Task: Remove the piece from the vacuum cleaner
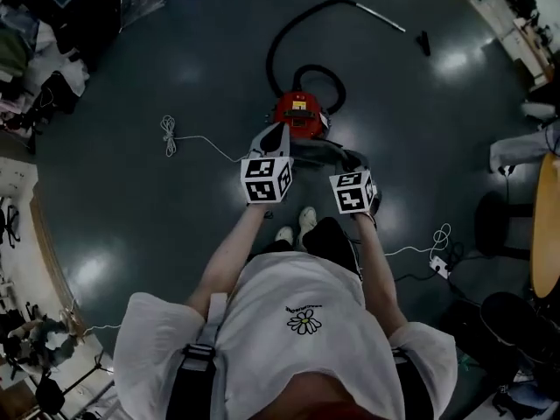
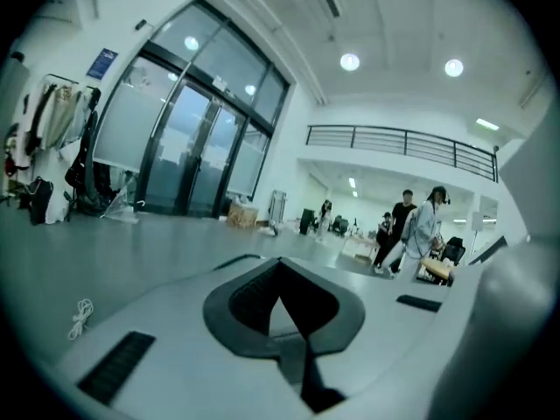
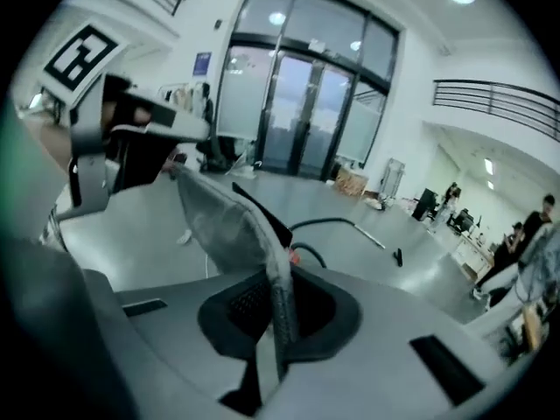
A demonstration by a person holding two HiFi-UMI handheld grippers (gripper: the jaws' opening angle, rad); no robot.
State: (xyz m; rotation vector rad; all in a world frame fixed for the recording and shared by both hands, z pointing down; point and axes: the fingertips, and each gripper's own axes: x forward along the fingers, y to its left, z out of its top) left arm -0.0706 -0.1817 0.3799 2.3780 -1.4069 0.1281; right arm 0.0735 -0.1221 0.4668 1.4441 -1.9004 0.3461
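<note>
The red vacuum cleaner (image 1: 299, 112) stands on the dark floor in front of the person's feet. Its black hose (image 1: 280, 33) loops away to a metal wand (image 1: 381, 16). A thin grey curved piece (image 1: 319, 150) hangs above the cleaner, and my right gripper (image 1: 353, 163) is shut on it. In the right gripper view the piece (image 3: 229, 221) rises edge-on from the jaws of that gripper (image 3: 276, 318) towards the left gripper (image 3: 162, 121). My left gripper (image 1: 275, 136) is beside the piece's left end. In its own view the left gripper (image 2: 284, 318) has its jaws together with nothing between them.
A coiled white cord (image 1: 169, 134) lies on the floor to the left, and a power strip (image 1: 439, 268) to the right. A black nozzle (image 1: 423, 42) lies by the wand. Tables and clutter ring the room. People (image 2: 407, 226) stand far off.
</note>
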